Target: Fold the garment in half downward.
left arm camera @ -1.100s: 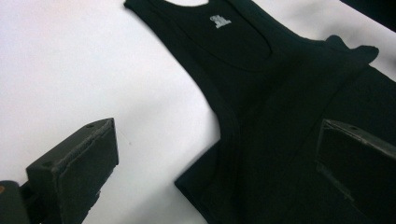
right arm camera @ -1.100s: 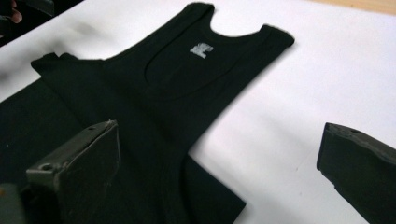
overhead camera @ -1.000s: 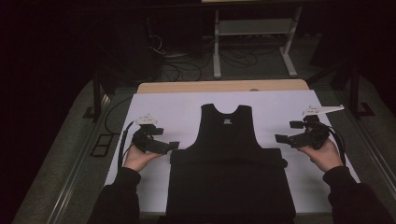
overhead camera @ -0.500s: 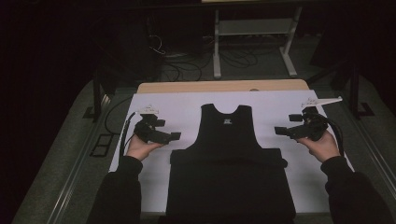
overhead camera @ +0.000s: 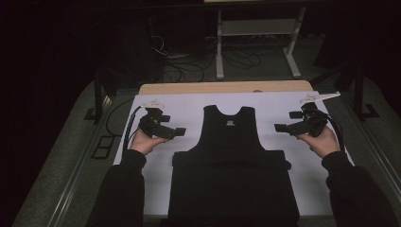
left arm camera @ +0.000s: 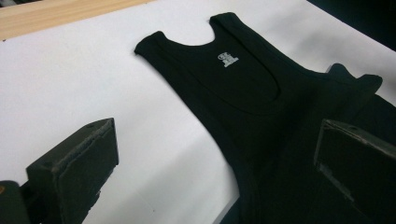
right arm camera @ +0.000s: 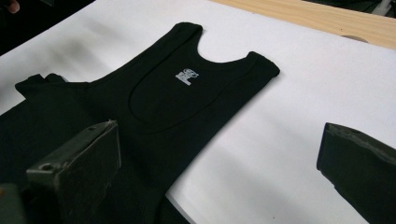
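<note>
Vest (overhead camera: pixel 234 161) lying flat at the middle of the sheet (overhead camera: pixel 189 106), left gripper (overhead camera: pixel 177 132) to its left, right gripper (overhead camera: pixel 280 127) to its right.

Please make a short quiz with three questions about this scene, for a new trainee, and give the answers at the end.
1. True or false: the black tank top lies flat on the white table cover with its neck opening toward the far edge.
2. How do the jaws of the left gripper and the right gripper stand?
A. Both open, holding nothing
B. Both shut on the cloth
C. One open, one shut
3. Fill in: a small white ____ shows just below the neckline of the top.

Key:
1. True.
2. A. Each gripper is held above the cover, one on each side of the top, and touches no cloth.
3. Label.
</note>
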Demonstrator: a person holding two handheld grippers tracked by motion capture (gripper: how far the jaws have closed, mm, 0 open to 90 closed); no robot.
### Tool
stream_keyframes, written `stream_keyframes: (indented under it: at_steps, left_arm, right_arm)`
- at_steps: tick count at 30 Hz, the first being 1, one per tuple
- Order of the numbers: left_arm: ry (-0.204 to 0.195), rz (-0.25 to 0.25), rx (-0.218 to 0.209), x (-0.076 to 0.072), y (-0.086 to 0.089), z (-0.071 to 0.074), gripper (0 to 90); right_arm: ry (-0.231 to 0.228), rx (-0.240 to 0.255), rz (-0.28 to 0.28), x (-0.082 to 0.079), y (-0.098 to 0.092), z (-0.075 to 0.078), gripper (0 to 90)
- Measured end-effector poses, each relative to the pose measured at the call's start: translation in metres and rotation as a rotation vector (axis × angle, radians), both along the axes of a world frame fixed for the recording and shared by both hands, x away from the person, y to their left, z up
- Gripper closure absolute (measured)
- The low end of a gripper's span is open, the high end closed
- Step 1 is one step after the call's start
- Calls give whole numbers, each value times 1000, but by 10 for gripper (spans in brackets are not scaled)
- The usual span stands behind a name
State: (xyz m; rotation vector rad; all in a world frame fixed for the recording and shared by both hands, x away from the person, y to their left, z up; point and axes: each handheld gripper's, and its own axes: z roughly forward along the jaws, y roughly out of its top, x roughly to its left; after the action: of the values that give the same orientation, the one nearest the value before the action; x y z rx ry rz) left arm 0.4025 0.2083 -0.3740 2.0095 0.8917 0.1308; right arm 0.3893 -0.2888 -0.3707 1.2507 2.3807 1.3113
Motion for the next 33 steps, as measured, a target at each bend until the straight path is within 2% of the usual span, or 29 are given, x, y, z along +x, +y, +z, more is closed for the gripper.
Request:
stream_keyframes:
  at_steps: [10,15,22,30,33]
  left_arm:
    - [4,-7,-6,10,-8,6,0]
    - [10,-15,19,18,-14,8,0]
    - [18,-15,17,29,-19,10,0]
    - [23,-4,19,41,-27,11,0]
    - [19,-21,19,43,-31,11,0]
  right_arm:
    - [-6,-16,6,10,6,5,0]
    - [-13,-19,9,16,11,8,0]
    - [-11,-23,10,26,16,12,0]
    - [-8,-22,14,38,24,11,0]
    - [-7,-20,15,42,26,10,0]
